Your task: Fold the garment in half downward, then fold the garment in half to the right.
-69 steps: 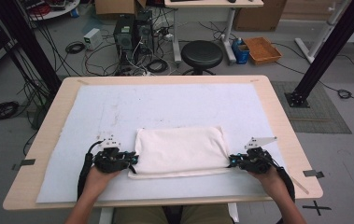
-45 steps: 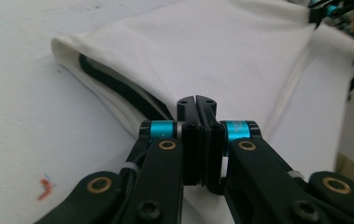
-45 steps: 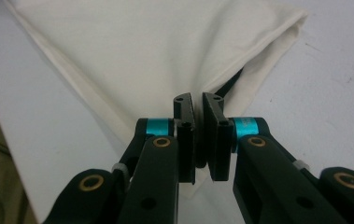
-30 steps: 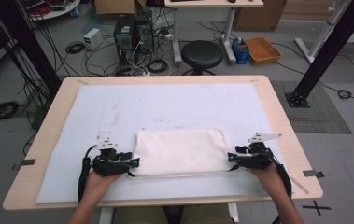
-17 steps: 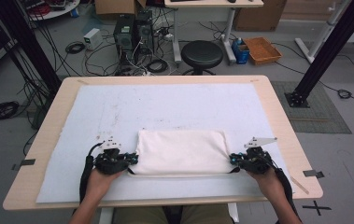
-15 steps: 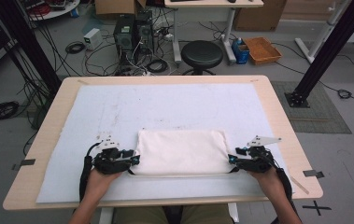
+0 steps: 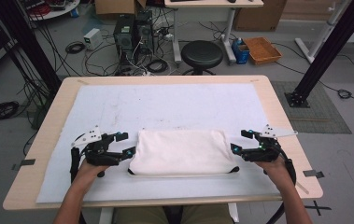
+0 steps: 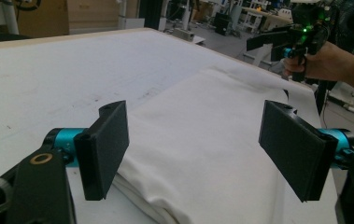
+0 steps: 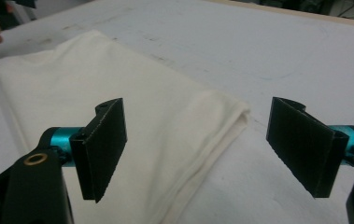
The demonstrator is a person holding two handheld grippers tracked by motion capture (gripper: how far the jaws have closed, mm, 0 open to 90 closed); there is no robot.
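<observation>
Two hand-held grippers flank one folded white cloth (image 7: 182, 152), which lies flat on the white mat (image 7: 165, 105) near the front edge of the worktop (image 7: 282, 121). I'd say the fold is done, since each end has just been let go: the left hand-held gripper (image 7: 125, 144) and the right hand-held gripper (image 7: 238, 141) have both just been opening, jaws now wide, nothing pinched. From each gripper view the cloth sits below and between the pads (image 8: 103, 148), untouched. Count: one cloth, one mat, two grippers, two hands

Even bright light, soft shadows, slight blur
</observation>
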